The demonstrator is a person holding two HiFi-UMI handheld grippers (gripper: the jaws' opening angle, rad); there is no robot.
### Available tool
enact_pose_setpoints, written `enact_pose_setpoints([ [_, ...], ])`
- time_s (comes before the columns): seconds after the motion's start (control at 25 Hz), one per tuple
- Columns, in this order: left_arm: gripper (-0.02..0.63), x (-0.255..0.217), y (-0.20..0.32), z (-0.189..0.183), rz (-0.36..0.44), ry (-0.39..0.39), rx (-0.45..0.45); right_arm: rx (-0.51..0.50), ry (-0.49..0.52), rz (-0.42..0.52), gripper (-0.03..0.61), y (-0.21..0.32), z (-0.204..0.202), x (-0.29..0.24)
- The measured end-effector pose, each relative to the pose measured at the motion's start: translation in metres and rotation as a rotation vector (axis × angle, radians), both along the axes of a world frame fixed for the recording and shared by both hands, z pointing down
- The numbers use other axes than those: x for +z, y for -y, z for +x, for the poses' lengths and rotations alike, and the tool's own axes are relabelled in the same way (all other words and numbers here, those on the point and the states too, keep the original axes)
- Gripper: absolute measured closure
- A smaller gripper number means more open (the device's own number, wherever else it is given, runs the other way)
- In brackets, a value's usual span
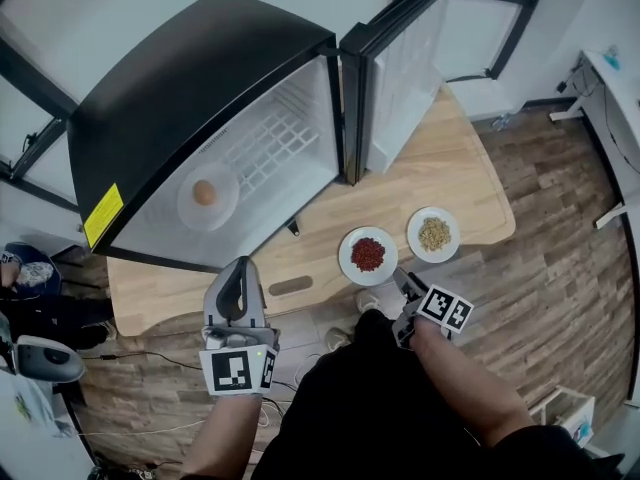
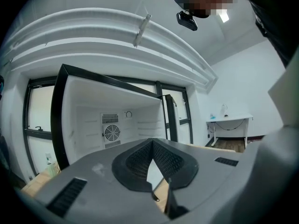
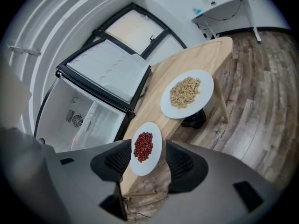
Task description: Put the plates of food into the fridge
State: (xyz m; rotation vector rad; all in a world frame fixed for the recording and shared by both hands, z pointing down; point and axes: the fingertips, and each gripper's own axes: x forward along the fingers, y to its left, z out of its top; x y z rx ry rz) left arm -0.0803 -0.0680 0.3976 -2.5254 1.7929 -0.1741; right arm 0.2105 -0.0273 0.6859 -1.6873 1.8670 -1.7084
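Observation:
A white plate of red food (image 1: pixel 368 255) and a white plate of tan food (image 1: pixel 434 233) lie on the wooden table (image 1: pixel 440 158) near its front edge. The black fridge (image 1: pixel 200 78) lies open on the table, with a plate bearing a round brown item (image 1: pixel 207 196) inside it. My right gripper (image 1: pixel 399 281) is open just in front of the red plate (image 3: pixel 145 147), which shows between its spread jaws (image 3: pixel 148 148); I see no pad pressing on it. The tan plate (image 3: pixel 187 93) lies beyond. My left gripper (image 1: pixel 238 273) is shut and empty (image 2: pixel 152 143), pointing into the fridge.
The fridge door (image 1: pixel 400 68) stands open to the right of the cabinet. A white desk (image 1: pixel 610 68) is at the far right over wood flooring. Cables and a grey object (image 1: pixel 40 358) lie at the left. A dark object (image 3: pixel 194 120) sits under the table.

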Motion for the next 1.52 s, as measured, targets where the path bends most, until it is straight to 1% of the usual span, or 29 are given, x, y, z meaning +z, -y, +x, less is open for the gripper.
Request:
enact_pose_setpoints([
  [0.12, 0.609, 0.005, -0.001, -0.002, -0.028, 0.025, -0.018, -0.006, 0.028, -0.026, 0.335, 0.002, -0.007, 0.021],
  [0.24, 0.609, 0.011, -0.006, -0.001, -0.048, 0.077, -0.015, 0.004, 0.057, -0.060, 0.372, 0.002, -0.014, 0.045],
  [0.32, 0.609, 0.015, -0.006, -0.003, -0.063, 0.094, -0.020, 0.018, 0.095, -0.076, 0.393, 0.003, -0.017, 0.056],
  [0.44, 0.609, 0.015, -0.002, -0.003, -0.075, 0.102, -0.030, 0.018, 0.153, -0.075, 0.406, 0.007, -0.021, 0.062],
  [0.52, 0.609, 0.015, 0.000, 0.000, -0.078, 0.105, -0.027, 0.003, 0.171, -0.061, 0.434, 0.011, -0.024, 0.061],
  [0.6, 0.609, 0.013, 0.002, 0.005, -0.072, 0.114, -0.017, -0.018, 0.165, -0.040, 0.516, 0.015, -0.027, 0.055],
  [0.72, 0.609, 0.009, 0.004, 0.012, -0.056, 0.113, -0.005, -0.032, 0.195, -0.010, 0.536, 0.020, -0.031, 0.039],
  [0.8, 0.609, 0.006, 0.006, 0.014, -0.047, 0.102, 0.001, -0.042, 0.223, 0.010, 0.543, 0.023, -0.034, 0.025],
  [0.88, 0.609, 0.005, 0.008, 0.014, -0.043, 0.084, 0.001, -0.046, 0.247, 0.007, 0.543, 0.025, -0.037, 0.014],
  [1.04, 0.609, 0.001, 0.008, 0.009, -0.056, 0.041, -0.019, -0.054, 0.275, 0.016, 0.543, 0.028, -0.036, -0.006],
  [1.32, 0.609, -0.003, 0.004, -0.005, -0.034, 0.037, -0.047, -0.103, 0.296, 0.086, 0.543, 0.048, -0.041, -0.051],
  [1.52, 0.609, -0.017, 0.005, -0.008, 0.002, 0.030, -0.057, -0.155, 0.315, 0.131, 0.543, 0.064, -0.053, -0.085],
])
